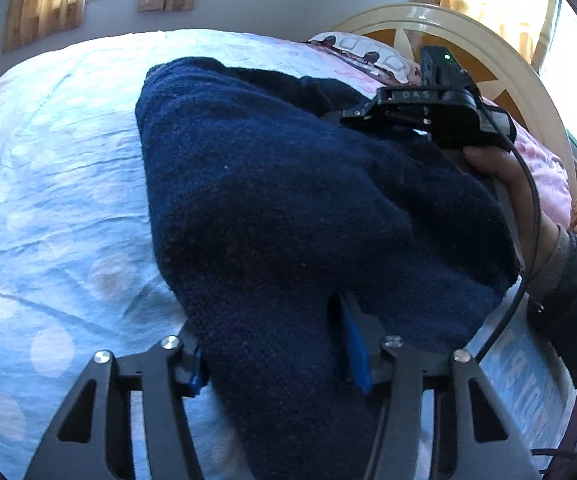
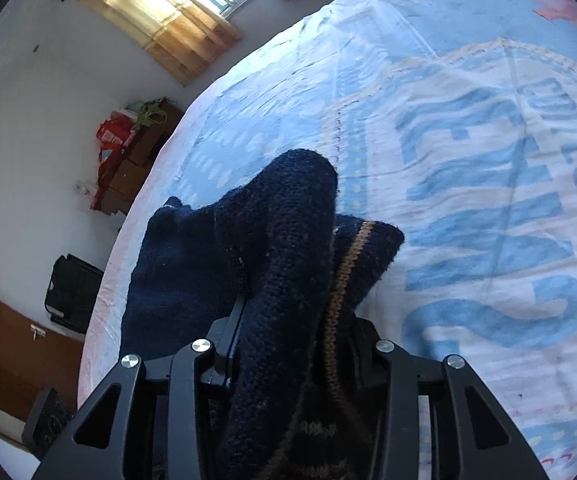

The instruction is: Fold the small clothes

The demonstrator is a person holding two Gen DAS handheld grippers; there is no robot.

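Note:
A navy blue knitted sweater (image 1: 272, 208) lies bunched on the bed, lifted at two ends. My left gripper (image 1: 276, 344) is shut on one edge of it; the knit drapes over the fingers and hides the tips. In the left wrist view the right gripper (image 1: 420, 108) sits at the sweater's far right side, held by a hand. In the right wrist view my right gripper (image 2: 292, 344) is shut on the sweater (image 2: 272, 248), on a part with a tan striped band (image 2: 344, 276). The cloth hangs between the jaws and rises in a fold in front.
The bed has a light blue sheet (image 1: 60, 184) with large blue lettering (image 2: 488, 208). A patterned pillow (image 1: 364, 54) and a round cream headboard (image 1: 468, 36) are at the far right. Stacked boxes (image 2: 128, 160) and a black bag (image 2: 70, 292) stand beside the bed.

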